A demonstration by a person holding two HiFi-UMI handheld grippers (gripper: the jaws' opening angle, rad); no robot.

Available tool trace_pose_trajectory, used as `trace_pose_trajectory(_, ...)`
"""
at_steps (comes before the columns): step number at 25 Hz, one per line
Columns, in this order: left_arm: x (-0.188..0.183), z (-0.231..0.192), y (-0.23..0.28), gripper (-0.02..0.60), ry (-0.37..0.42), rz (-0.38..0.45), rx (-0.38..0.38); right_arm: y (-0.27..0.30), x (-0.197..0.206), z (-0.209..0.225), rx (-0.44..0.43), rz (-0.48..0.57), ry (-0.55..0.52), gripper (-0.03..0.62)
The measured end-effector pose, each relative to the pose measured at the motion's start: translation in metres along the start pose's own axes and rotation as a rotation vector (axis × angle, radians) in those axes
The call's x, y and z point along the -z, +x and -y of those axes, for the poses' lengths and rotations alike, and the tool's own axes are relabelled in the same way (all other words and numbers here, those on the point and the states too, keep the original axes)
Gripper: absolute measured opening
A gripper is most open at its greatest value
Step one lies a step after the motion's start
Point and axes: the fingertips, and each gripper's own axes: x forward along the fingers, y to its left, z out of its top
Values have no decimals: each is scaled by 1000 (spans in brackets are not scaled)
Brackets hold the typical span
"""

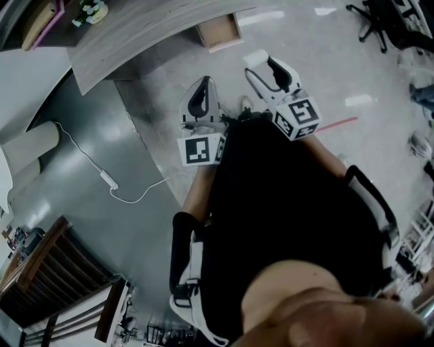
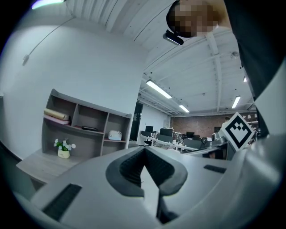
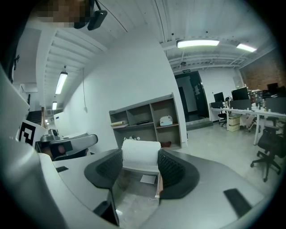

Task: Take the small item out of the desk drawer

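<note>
My right gripper (image 1: 262, 62) is shut on a small white item (image 1: 256, 57), held above the floor short of the desk. In the right gripper view the white item (image 3: 140, 154) sits squeezed between the two dark pads (image 3: 172, 169), and the open wooden drawer (image 3: 136, 190) shows below it. That drawer (image 1: 218, 30) stands pulled out from the curved grey desk (image 1: 135, 27). My left gripper (image 1: 201, 87) hangs beside the right one, shut, its pads (image 2: 134, 167) meeting with nothing between them.
A grey shelf unit (image 2: 85, 125) with a small flower pot (image 2: 63, 150) stands on the desk. A white cable (image 1: 108, 181) lies on the floor at the left. Office chairs (image 1: 380, 20) stand at the far right, wooden furniture (image 1: 54, 271) at the lower left.
</note>
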Motion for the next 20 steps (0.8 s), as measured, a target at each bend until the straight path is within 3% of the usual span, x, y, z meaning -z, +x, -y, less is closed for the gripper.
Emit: trace_pose_trajectory(20, -1, -6, 4, -2, 0, 7, 19, 4, 8, -14, -9, 1, -5, 247)
